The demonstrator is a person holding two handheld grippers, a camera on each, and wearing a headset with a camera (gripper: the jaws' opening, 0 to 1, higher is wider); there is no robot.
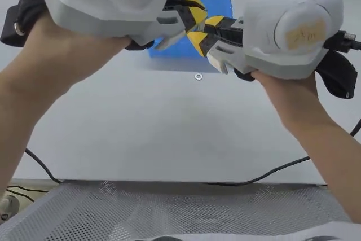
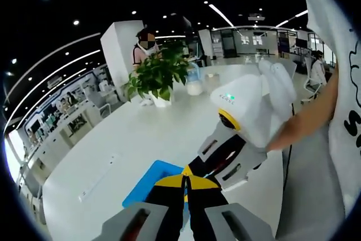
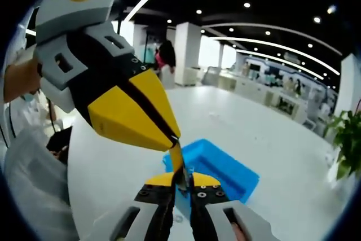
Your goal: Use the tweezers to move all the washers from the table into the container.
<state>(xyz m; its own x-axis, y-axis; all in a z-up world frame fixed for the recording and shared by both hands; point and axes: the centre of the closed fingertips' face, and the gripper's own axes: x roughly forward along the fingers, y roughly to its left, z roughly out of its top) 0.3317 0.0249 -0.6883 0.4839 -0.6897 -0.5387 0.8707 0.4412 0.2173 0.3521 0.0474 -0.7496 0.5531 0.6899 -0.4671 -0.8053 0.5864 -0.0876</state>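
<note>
Left gripper [image 3: 174,135] and right gripper [image 3: 182,183], jaws pressed together, both pinch what seems the tweezers [image 3: 177,161] over the container [image 3: 225,169]; one washer [image 1: 198,76] lies on the table [image 1: 169,134], yet to move.

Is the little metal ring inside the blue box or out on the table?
Out. The washer lies on the white table, on the near side of the blue container, not inside it.
</note>
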